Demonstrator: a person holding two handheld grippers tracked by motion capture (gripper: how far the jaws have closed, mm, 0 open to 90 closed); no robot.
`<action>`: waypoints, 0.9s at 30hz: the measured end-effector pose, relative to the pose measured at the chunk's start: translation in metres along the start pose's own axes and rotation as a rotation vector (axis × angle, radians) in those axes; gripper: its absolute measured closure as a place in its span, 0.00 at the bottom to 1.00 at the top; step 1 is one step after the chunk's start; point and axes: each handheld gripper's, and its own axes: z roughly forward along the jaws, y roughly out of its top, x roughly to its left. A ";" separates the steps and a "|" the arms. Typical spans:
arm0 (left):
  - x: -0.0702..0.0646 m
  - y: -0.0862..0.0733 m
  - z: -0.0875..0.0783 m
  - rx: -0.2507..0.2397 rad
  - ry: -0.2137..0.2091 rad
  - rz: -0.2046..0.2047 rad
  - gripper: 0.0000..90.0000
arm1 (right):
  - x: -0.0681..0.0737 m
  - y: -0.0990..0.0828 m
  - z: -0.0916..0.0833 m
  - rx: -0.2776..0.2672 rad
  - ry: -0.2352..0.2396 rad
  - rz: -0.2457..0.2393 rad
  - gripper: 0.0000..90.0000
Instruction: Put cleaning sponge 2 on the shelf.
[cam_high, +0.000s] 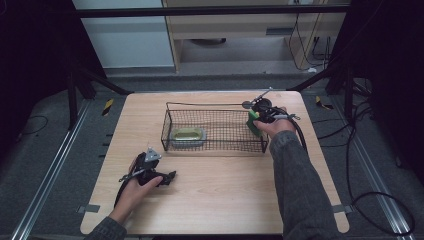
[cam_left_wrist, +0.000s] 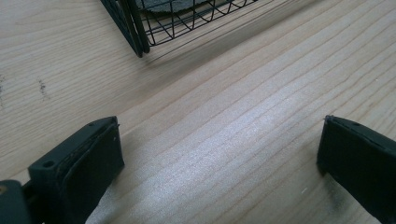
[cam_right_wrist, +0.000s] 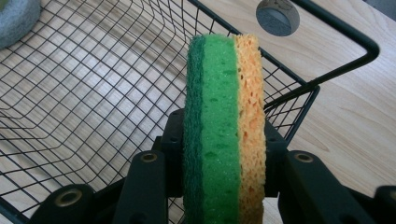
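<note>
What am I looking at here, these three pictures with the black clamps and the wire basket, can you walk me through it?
A person sits at a wooden table and works with a handheld two-jaw gripper in each hand. The wide picture comes from a camera above the table. The other two come from cameras riding on the grippers, looking along their black jaws.

On the table stands a black wire basket with a shallow greenish dish inside it at its left end.

The right gripper is clamped on a sponge, green on one side and yellow on the other, held on edge at the basket's right end.

The left gripper rests low over bare wood in front of the basket, with its jaws wide apart and nothing between them.
</note>
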 end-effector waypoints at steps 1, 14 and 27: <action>0.000 0.000 0.000 0.000 0.000 0.000 0.00 | 0.001 0.000 0.001 0.003 -0.002 -0.004 0.71; 0.000 0.000 0.000 0.000 -0.001 0.002 0.00 | 0.007 0.001 0.009 0.027 -0.002 -0.030 0.71; 0.000 0.000 0.000 0.000 0.000 0.003 0.00 | 0.010 0.001 0.013 0.043 -0.001 -0.040 0.71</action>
